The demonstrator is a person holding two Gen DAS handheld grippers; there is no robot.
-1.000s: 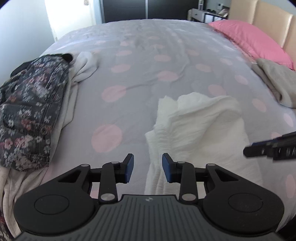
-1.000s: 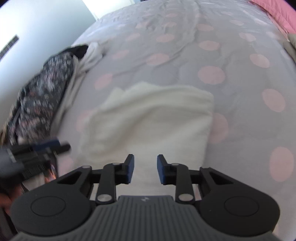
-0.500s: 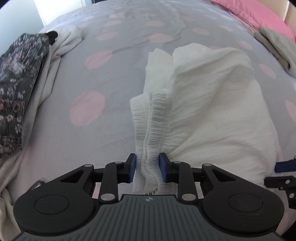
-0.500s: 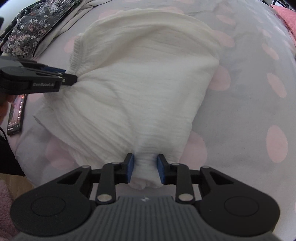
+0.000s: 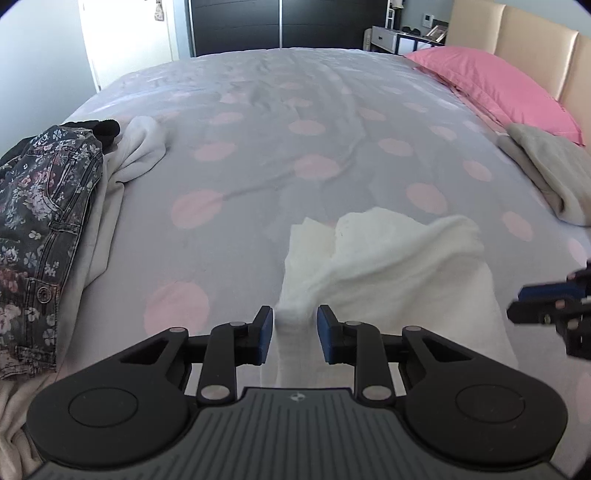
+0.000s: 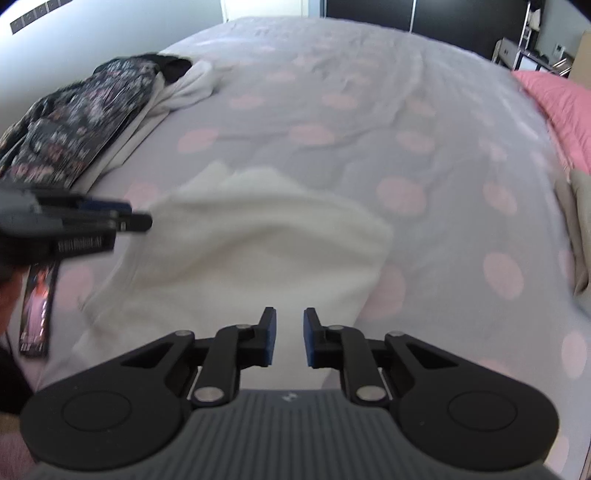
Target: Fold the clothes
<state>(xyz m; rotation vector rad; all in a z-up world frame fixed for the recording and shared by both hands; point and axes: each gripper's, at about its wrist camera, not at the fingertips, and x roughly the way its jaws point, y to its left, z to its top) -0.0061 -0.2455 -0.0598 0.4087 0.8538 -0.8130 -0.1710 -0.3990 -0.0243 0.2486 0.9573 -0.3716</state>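
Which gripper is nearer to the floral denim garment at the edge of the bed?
Left. The left gripper works on the white garment on the side toward the floral denim garment; the right gripper is farther away across it.

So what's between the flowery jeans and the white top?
Next to the flowery jeans a cream cloth pokes out, then it's just bare spotty bedspread up to the white top. The left wrist view shows it.

A home bedroom. A wide bed under a grey duvet with pink polka dots [image 5: 258, 155] fills the room, a pink pillow [image 5: 495, 85] against its beige padded headboard [image 5: 517, 33]. Dark wardrobe doors [image 5: 277, 22] stand beyond.
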